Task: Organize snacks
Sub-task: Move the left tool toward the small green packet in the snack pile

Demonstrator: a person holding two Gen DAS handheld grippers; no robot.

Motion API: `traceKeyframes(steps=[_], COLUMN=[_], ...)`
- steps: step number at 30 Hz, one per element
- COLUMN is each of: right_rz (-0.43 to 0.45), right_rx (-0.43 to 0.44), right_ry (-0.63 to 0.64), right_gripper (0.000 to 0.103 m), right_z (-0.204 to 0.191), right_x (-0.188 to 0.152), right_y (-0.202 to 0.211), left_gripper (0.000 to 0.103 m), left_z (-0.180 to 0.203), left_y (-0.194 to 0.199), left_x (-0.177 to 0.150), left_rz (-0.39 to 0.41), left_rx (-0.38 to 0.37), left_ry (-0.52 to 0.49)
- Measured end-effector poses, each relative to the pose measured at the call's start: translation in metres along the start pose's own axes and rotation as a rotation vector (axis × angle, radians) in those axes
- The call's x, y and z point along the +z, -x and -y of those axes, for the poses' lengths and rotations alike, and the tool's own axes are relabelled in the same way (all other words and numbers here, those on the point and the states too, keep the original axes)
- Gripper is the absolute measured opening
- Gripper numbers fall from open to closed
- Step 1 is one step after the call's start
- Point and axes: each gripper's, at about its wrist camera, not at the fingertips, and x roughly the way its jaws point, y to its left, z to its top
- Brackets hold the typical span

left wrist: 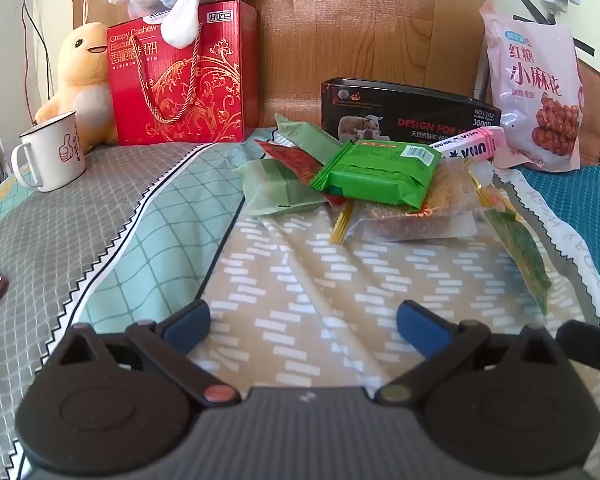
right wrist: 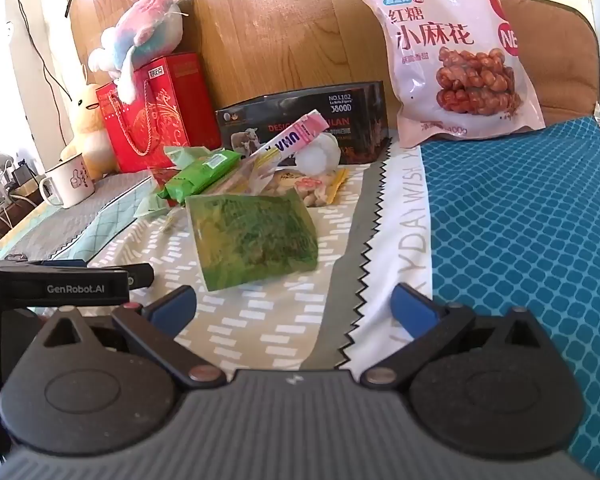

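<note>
**Inspection: both tools released, snack pile untouched, first pick not yet begun**

I found the left tool (left wrist: 303,322) and the right tool (right wrist: 294,307) with jaws spread wide and nothing between them, both hovering over the patterned bedspread (left wrist: 300,280) short of the pile. The snacks lay heaped against the black box (left wrist: 410,110): a bright green packet (left wrist: 380,174) on top, pale green wrappers (left wrist: 278,188) to its left, a pink-and-white carton (right wrist: 296,136) propped behind, and a dark green pouch (right wrist: 254,234) nearest my right tool. A large pink bag (right wrist: 452,52) stood apart against the headboard. I judged the work to be at the approach step. The next move called for advancing one tool onto a single outlying packet, probably the dark green pouch, and closing on an edge without dragging its neighbours.
</note>
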Motion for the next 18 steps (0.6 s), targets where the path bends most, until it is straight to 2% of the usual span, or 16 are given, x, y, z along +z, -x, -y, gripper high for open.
traceKeyframes(steps=[5,11,15,18], right_rz=[-0.002,-0.031,-0.032,-0.027], right_rx=[-0.009,-0.043,-0.044,-0.036], right_ry=[0.006,0.075,0.171,0.258], right_gripper=[0.103,0.103,0.103,0.102], right_z=[-0.001,-0.013,-0.025,-0.039], right_x=[-0.001,-0.002,-0.001,0.0], right_y=[0.0,-0.008,-0.012,-0.021], left_gripper=[0.103,0.103,0.102,0.097], left_z=[0.001,-0.006,-0.014,-0.025], left_y=[0.002,0.009,0.011,0.018], left_x=[0.0,-0.004,-0.006,-0.007], left_rz=[-0.004,-0.008,0.011,0.054], left_rx=[-0.006,-0.086,-0.106,-0.136], left_ry=[-0.012,-0.075,-0.042,0.025])
